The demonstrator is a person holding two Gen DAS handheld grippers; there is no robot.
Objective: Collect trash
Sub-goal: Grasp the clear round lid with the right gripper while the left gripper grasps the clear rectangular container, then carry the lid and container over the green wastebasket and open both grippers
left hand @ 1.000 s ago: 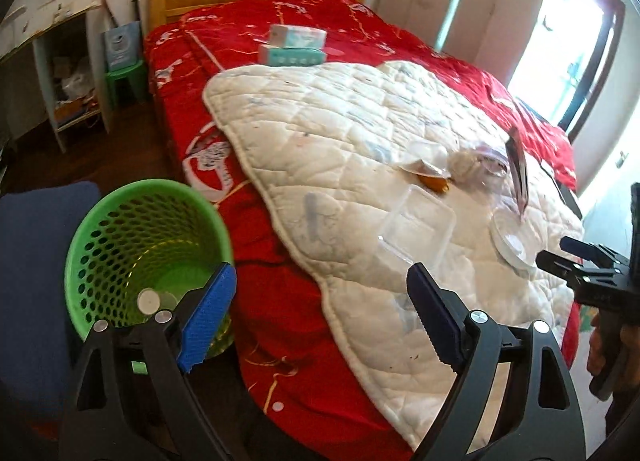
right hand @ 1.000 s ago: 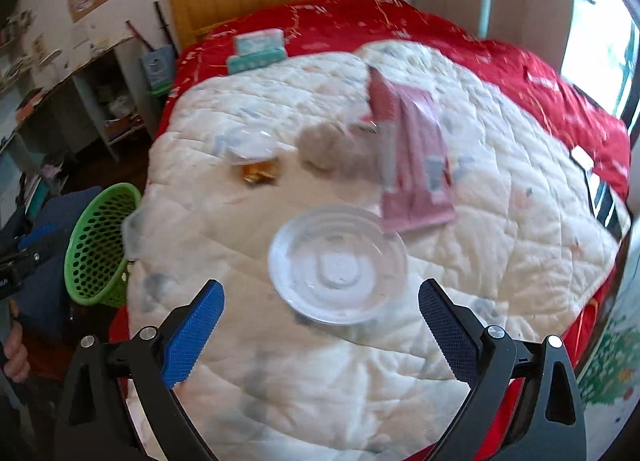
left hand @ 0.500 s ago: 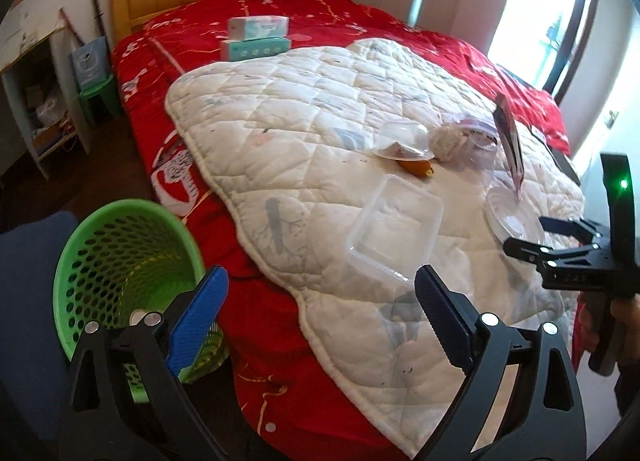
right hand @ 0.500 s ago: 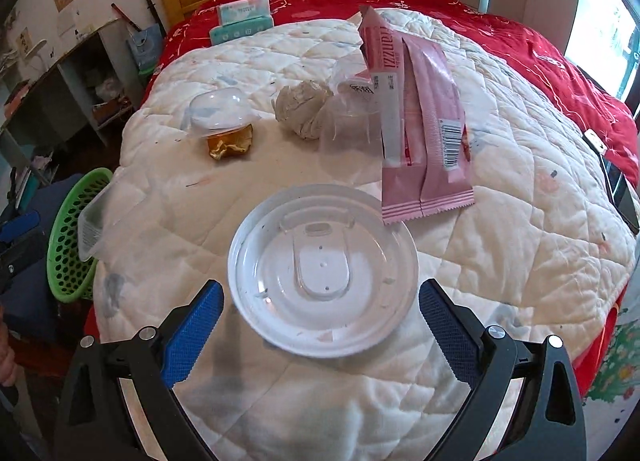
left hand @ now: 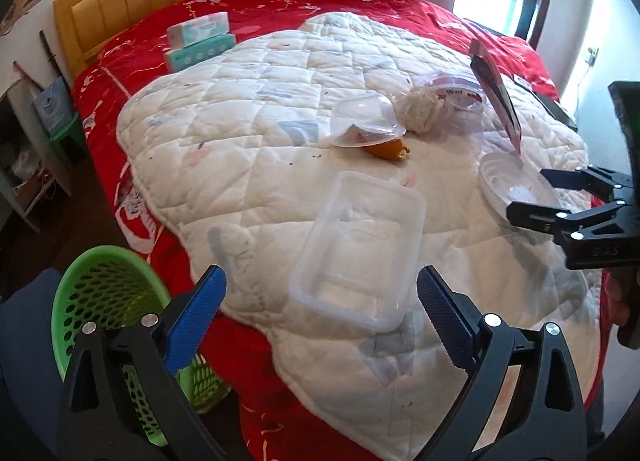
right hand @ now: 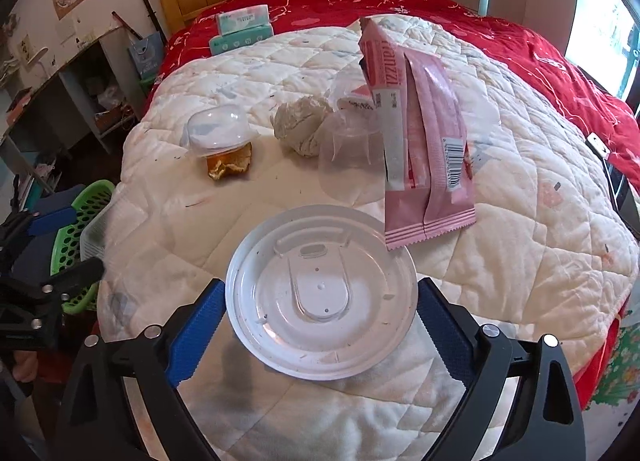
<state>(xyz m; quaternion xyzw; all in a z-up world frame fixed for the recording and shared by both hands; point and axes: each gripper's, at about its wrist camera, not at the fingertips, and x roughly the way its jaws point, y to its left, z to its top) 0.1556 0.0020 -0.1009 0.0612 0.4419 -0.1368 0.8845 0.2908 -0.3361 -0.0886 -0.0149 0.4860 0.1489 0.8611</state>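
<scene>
My left gripper [left hand: 320, 287] hangs open over the near edge of the white quilt [left hand: 248, 109]. A clear rectangular plastic container [left hand: 356, 249] lies just ahead, between its blue pads, untouched. My right gripper [right hand: 320, 295] straddles a round white plastic lid [right hand: 322, 297] that lies flat on the quilt. Its jaws are closing, with the pads right at the lid's rim. Further back lie a pink snack wrapper [right hand: 424, 133], a clear cup [right hand: 352, 149], a crumpled tissue [right hand: 300, 129] and a small clear dome [right hand: 218, 131] over an orange scrap [right hand: 230, 167].
A green perforated basket [left hand: 104, 301] stands on the floor by the bed's left side. Two tissue packs [left hand: 200, 41] sit near the wooden headboard. A phone [right hand: 618, 185] lies at the bed's right edge. Shelves [right hand: 80, 101] stand left of the bed.
My left gripper has swung from above the green basket to over the bed, towards the rectangular container. My right gripper has come down around the round lid and its jaws have narrowed.
</scene>
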